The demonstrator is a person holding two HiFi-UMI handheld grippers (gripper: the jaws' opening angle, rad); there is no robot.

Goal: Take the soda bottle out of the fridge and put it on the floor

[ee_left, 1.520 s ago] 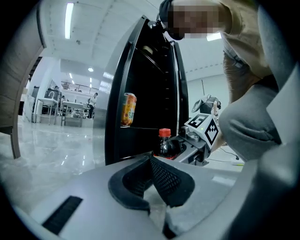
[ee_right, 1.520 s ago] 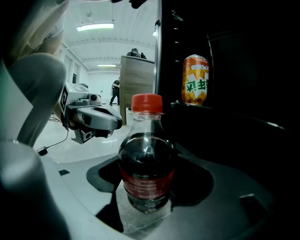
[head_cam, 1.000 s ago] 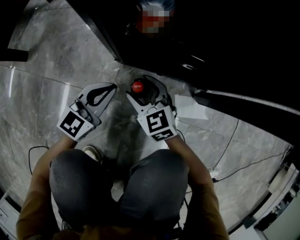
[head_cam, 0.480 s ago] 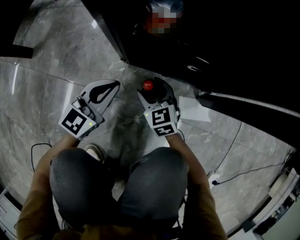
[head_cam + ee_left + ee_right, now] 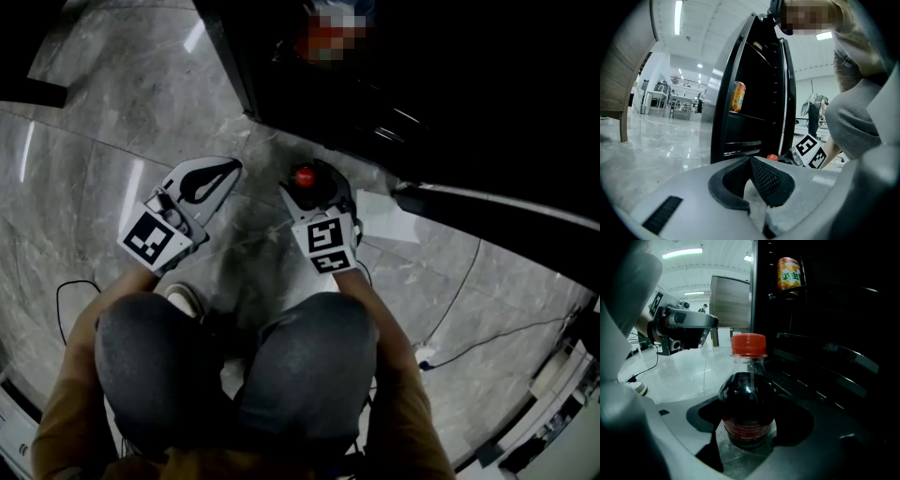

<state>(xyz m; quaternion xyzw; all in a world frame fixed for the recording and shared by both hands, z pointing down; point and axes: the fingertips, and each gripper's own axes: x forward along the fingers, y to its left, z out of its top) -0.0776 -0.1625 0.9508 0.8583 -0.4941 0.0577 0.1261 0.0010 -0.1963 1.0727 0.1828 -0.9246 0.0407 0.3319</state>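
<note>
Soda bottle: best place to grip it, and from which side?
Grip the wide body of the soda bottle, below the shoulder, coming level from the side away from the fridge. It stands upright and round, and the neck is narrow. The right tool holds it there.

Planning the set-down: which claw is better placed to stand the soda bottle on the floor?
Right. The right claw holds the soda bottle upright by the floor; the left claw is shut, empty, apart.

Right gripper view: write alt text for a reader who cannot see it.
A dark, red-capped soda bottle stands upright on the floor between the fingers of the right gripper. Right of it, an open black fridge holds an orange can.
</note>
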